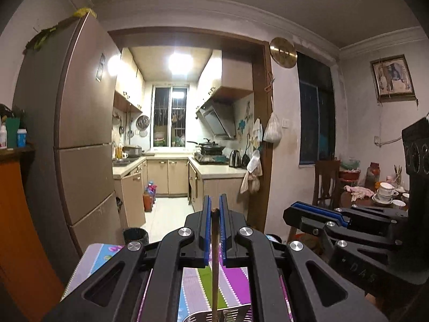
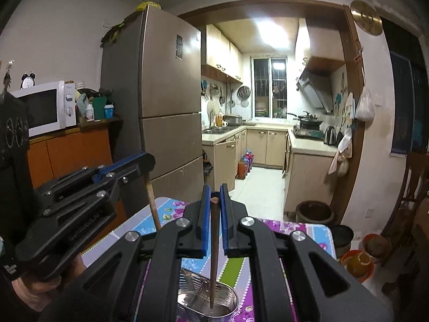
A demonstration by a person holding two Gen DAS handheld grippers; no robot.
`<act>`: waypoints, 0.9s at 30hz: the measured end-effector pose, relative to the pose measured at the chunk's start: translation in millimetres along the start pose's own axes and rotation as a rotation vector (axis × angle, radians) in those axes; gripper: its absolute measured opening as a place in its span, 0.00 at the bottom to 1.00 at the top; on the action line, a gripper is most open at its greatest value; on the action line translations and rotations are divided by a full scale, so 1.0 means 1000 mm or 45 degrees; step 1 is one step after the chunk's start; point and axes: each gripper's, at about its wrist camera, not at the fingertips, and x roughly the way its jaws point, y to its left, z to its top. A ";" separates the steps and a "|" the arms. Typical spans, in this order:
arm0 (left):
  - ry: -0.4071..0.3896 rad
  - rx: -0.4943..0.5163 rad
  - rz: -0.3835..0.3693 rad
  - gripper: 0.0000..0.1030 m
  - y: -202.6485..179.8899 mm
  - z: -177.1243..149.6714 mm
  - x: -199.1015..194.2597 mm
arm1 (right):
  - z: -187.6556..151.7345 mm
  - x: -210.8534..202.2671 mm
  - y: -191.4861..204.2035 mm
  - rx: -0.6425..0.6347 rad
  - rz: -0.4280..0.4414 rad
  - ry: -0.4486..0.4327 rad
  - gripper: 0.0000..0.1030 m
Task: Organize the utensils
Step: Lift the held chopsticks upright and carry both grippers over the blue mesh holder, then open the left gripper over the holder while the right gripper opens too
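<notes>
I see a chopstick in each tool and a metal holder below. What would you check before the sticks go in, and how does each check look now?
1. Left tool gripping its chopstick: ok, pinched between the blue pads.
2. Right tool gripping its chopstick: ok.
3. Right chopstick's tip over the metal holder: ok, the tip hangs over the opening.
4. Left chopstick over the holder: cannot tell, only a slotted metal piece shows beneath it.
5. Holder upright on the tablecloth: ok.
6. Tools clear of each other: ok, apart.
</notes>
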 end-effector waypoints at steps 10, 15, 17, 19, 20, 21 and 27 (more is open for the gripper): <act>0.059 -0.020 0.016 0.07 0.017 -0.027 0.022 | -0.015 0.024 -0.011 0.033 -0.002 0.054 0.06; 0.081 -0.027 0.030 0.07 0.022 -0.031 0.031 | -0.022 0.032 -0.015 0.045 -0.005 0.077 0.06; 0.085 -0.029 0.039 0.07 0.022 -0.031 0.034 | -0.023 0.035 -0.016 0.054 -0.009 0.083 0.06; 0.096 -0.033 0.041 0.07 0.023 -0.033 0.036 | -0.024 0.036 -0.020 0.069 -0.008 0.089 0.06; 0.099 -0.036 0.044 0.07 0.024 -0.034 0.036 | -0.025 0.037 -0.022 0.076 -0.010 0.092 0.06; 0.104 -0.038 0.048 0.07 0.025 -0.034 0.037 | -0.025 0.037 -0.024 0.081 -0.011 0.095 0.07; 0.098 -0.035 0.070 0.26 0.028 -0.035 0.034 | -0.025 0.028 -0.027 0.096 -0.031 0.068 0.37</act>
